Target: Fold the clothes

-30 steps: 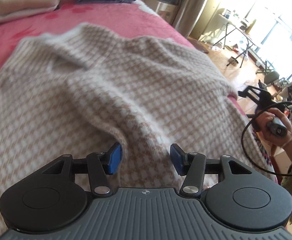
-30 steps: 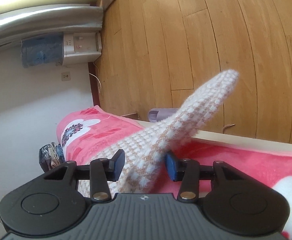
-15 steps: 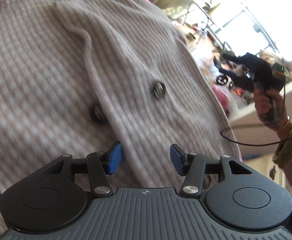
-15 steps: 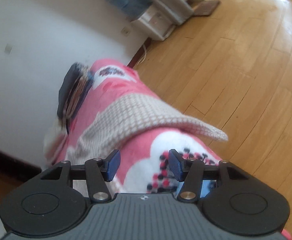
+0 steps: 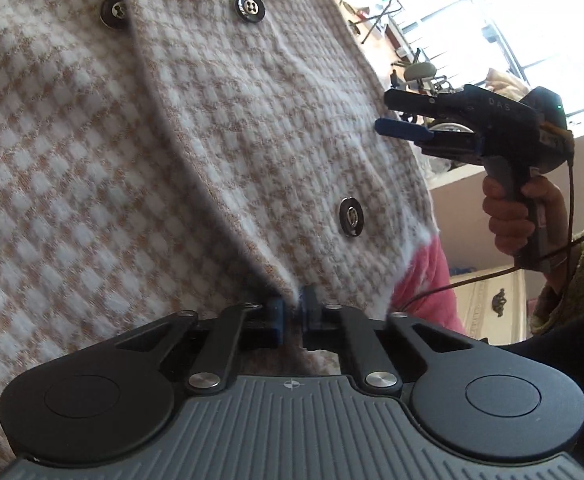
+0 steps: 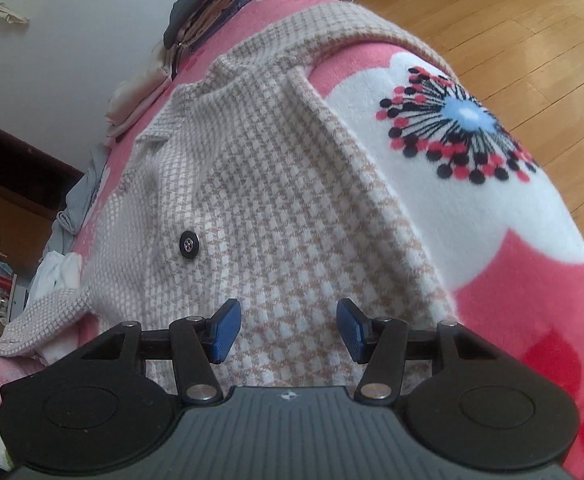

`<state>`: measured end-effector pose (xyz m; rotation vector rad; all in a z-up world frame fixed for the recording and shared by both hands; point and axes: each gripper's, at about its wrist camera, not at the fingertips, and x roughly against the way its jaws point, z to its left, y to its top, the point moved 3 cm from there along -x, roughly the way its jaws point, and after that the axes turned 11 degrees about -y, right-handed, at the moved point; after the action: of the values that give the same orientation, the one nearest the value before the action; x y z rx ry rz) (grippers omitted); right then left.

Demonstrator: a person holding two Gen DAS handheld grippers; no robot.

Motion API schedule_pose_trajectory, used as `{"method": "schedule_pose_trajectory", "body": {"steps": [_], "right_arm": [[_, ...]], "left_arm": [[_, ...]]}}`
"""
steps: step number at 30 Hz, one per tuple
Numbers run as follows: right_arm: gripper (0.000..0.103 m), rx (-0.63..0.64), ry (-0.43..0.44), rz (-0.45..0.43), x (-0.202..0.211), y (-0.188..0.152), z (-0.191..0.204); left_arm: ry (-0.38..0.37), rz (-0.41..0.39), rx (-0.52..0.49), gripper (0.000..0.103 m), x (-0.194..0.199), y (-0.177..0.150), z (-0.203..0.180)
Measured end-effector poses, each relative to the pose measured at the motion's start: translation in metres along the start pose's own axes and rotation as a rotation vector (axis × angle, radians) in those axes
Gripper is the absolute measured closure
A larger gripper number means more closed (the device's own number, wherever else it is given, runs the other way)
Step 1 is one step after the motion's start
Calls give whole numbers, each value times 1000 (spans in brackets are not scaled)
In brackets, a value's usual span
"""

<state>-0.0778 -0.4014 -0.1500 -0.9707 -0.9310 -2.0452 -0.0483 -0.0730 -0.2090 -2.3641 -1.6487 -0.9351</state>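
A beige-and-white houndstooth cardigan [image 5: 180,152] with black buttons [image 5: 350,217] lies spread on a pink flowered blanket [image 6: 503,264]. My left gripper [image 5: 290,312] is shut on the cardigan's bottom hem at the front opening. My right gripper [image 6: 288,330] is open and empty, hovering over the cardigan's [image 6: 276,208] lower part; it also shows in the left wrist view [image 5: 407,114], off the cardigan's right side, held in a hand. One sleeve [image 6: 40,328] lies out to the left in the right wrist view.
Folded clothes are stacked [image 6: 204,12] at the far end of the bed by the white wall. Grey and white garments [image 6: 72,216] lie at the bed's left side. Wood floor [image 6: 511,28] lies to the right. Folding tables and chairs [image 5: 419,68] stand by the bright window.
My left gripper moved down to the cardigan's hem and closed on it. My right gripper let go of the sleeve one second ago and swung over the cardigan's body, open.
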Motion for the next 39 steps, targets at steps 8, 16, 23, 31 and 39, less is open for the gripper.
{"method": "schedule_pose_trajectory", "body": {"steps": [8, 16, 23, 31, 39], "right_arm": [[47, 30, 18, -2, -11, -2, 9], [47, 399, -13, -133, -25, 21, 79], [52, 739, 11, -239, -105, 52, 187], [53, 652, 88, -245, -192, 97, 246], [53, 307, 222, -319, -93, 139, 170]], "left_arm": [[1, 28, 51, 100, -8, -15, 12], [77, 108, -198, 83, -7, -26, -18], [106, 88, -195, 83, -13, -32, -16], [116, 74, -204, 83, -17, -34, -17], [73, 74, -230, 80, -6, -39, -17]]}}
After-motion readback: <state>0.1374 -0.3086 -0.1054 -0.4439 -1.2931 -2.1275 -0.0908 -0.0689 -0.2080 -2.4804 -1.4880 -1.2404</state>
